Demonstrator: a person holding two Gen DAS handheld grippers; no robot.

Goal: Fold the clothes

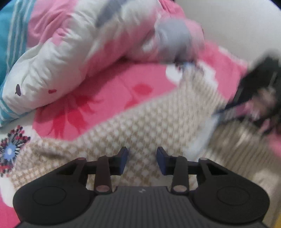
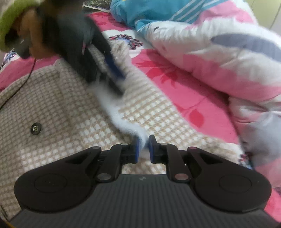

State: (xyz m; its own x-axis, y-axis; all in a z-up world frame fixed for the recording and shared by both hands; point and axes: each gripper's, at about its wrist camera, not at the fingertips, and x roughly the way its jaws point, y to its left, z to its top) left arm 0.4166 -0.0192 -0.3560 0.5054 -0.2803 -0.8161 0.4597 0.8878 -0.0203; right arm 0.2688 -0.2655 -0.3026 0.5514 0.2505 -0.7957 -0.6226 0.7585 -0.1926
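Observation:
A beige-and-white checked garment [image 1: 140, 126] with a dark button [image 2: 36, 129] and a white fleecy lining lies spread on the bed. My left gripper [image 1: 142, 157] hovers over the checked cloth, open, with nothing between its blue pads. My right gripper [image 2: 144, 149] is shut on the garment's white fleecy edge [image 2: 123, 121], which runs up from between its pads. In the left wrist view the right tool's blurred black body [image 1: 254, 84] shows at the right edge. In the right wrist view the left tool's body [image 2: 82, 56] is a dark blur at the upper left, held by a hand [image 2: 26, 26] in a green sleeve.
A pink floral bedsheet [image 1: 108, 94] covers the bed. A bulky pink, white and grey quilt [image 1: 70, 52] is heaped behind the garment, also along the right of the right wrist view [image 2: 219, 57]. A teal striped cloth [image 2: 149, 12] lies beyond it. A thin dark cable [image 2: 22, 82] crosses the garment.

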